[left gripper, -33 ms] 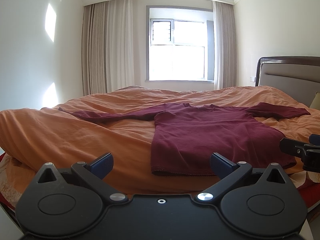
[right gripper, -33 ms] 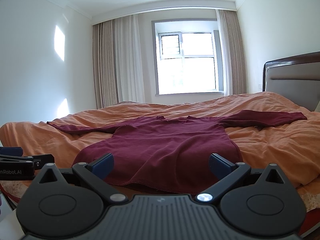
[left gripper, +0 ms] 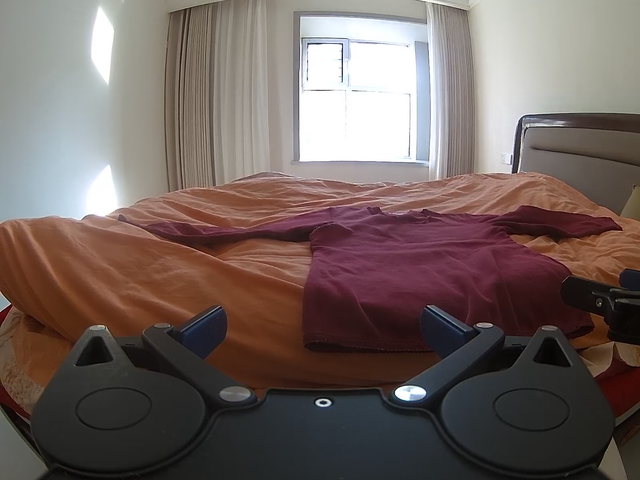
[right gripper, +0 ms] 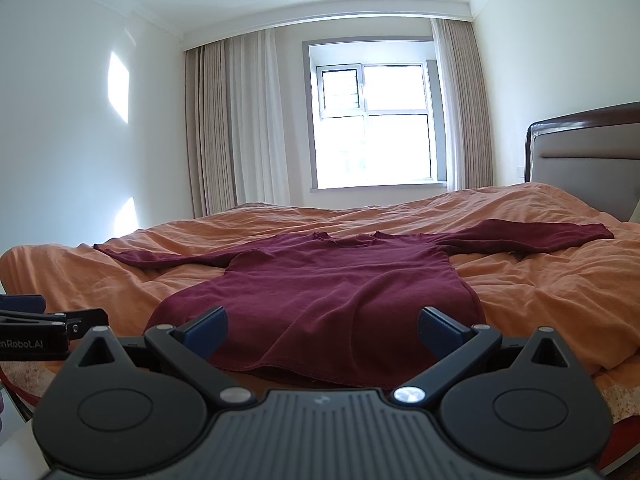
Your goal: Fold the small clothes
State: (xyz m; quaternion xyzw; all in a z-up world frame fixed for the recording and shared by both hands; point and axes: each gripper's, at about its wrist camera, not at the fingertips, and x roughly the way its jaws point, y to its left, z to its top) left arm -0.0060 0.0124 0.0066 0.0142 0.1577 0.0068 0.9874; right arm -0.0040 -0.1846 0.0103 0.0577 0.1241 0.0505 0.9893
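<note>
Free room over the bed [left gripper: 120,272] and its limits.
Both tongs, left [left gripper: 322,330] and right [right gripper: 322,330], stand wide apart before the near edge, nothing between their fingers. The shirt [right gripper: 328,292] lies flat, open above. Headboard [right gripper: 588,168] bounds the right; curtains [left gripper: 216,92] close the far side.

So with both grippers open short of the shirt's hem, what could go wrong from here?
1. The maroon shirt lies on a rumpled orange duvet; a pinch at the hem may catch bedding too.
2. The left gripper faces the hem's left corner, the right gripper mid-hem, so an uneven lift could skew the fold.
3. Both sleeves lie spread wide and may drag.
</note>
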